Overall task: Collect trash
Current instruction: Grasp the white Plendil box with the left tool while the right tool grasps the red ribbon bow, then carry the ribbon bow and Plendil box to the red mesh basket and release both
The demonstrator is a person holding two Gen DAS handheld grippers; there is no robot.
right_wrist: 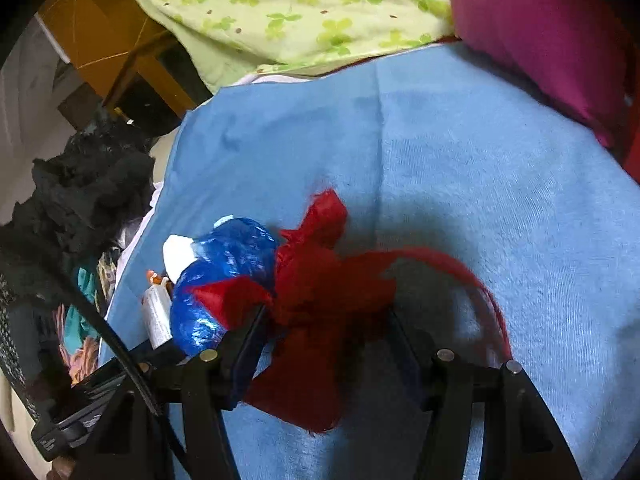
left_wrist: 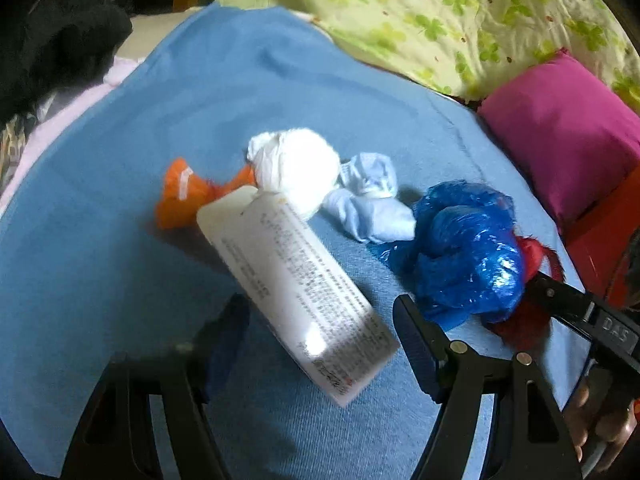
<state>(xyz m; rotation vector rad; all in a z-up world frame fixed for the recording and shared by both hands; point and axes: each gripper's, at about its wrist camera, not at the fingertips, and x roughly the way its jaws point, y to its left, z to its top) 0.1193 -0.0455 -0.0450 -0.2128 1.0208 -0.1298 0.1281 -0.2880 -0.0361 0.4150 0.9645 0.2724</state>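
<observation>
On a blue sheet (left_wrist: 120, 200), trash lies in a row: orange wrapper (left_wrist: 180, 196), white tube (left_wrist: 296, 292), white wad (left_wrist: 296, 168), pale wad (left_wrist: 368, 200), blue bag (left_wrist: 464, 248), red bag (right_wrist: 320, 288). The left gripper (left_wrist: 320, 340) stands apart, straddling the tube without touching it; closing off-centre could let the slick tube skid out. The right gripper (right_wrist: 324, 324) has its fingers against the red bag; the limp plastic may slip, or drag the touching blue bag along.
</observation>
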